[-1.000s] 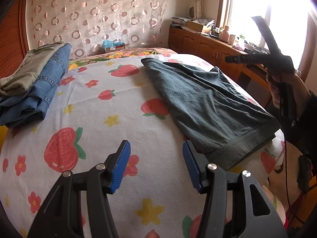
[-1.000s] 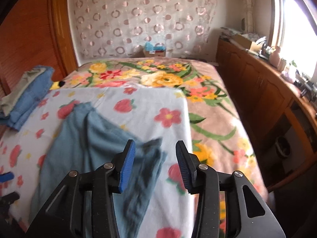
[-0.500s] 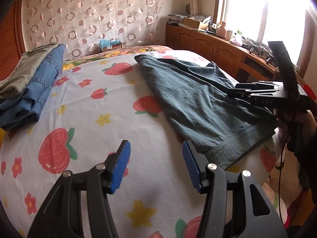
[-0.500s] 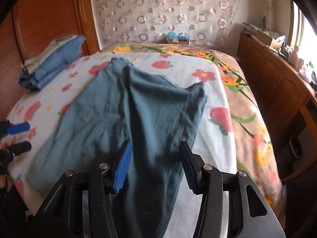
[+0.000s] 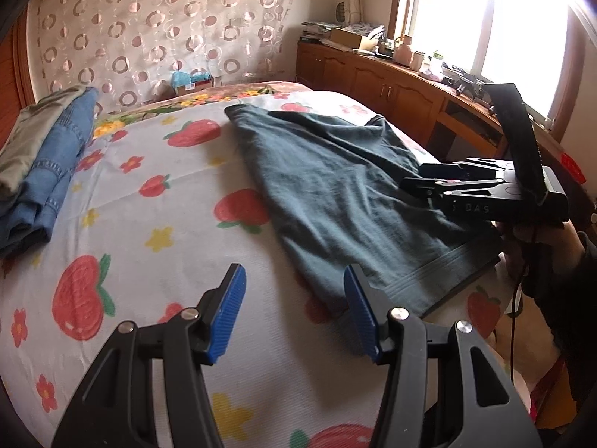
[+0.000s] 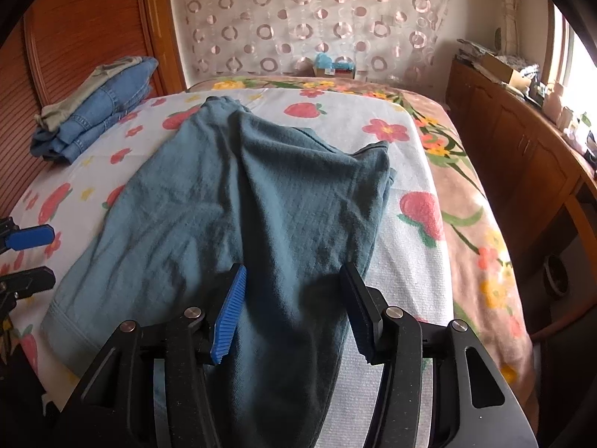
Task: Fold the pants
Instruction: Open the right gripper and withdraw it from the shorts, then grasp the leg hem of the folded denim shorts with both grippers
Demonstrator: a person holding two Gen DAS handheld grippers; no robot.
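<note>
Left to right. Far left on the bed: stack of folded clothes, well apart from the work, not in play.

Left tongs: released, nothing between the pads, hovering over bare strawberry sheet. The pants lie to their right and ahead; the hem corner sits just beside the right-hand pad, not touching as far as I can tell.

Pants: dark teal, spread flat-ish on the bed, long axis running from the near bed edge away toward the curtain wall, angled a bit leftward at the far end. Wide hem band at the near edge, narrow end far. A raised ridge runs lengthwise down the middle in the right wrist view, so the cloth isn't fully smoothed.

Right tongs: jaws opening, straddling the lengthwise ridge near the near end. Cloth lies between the pads, but they don't look pressed onto it, so released, not grasping.

Judgement: right hand is the nearer one, already over the fabric; left is off the edge at the near-left corner. Next move likely turns on both tongs taking the near end and carrying it along the long axis toward the far end. Left needs to shift right onto the hem first.

Far right: wooden cabinets under the window, irrelevant.
</note>
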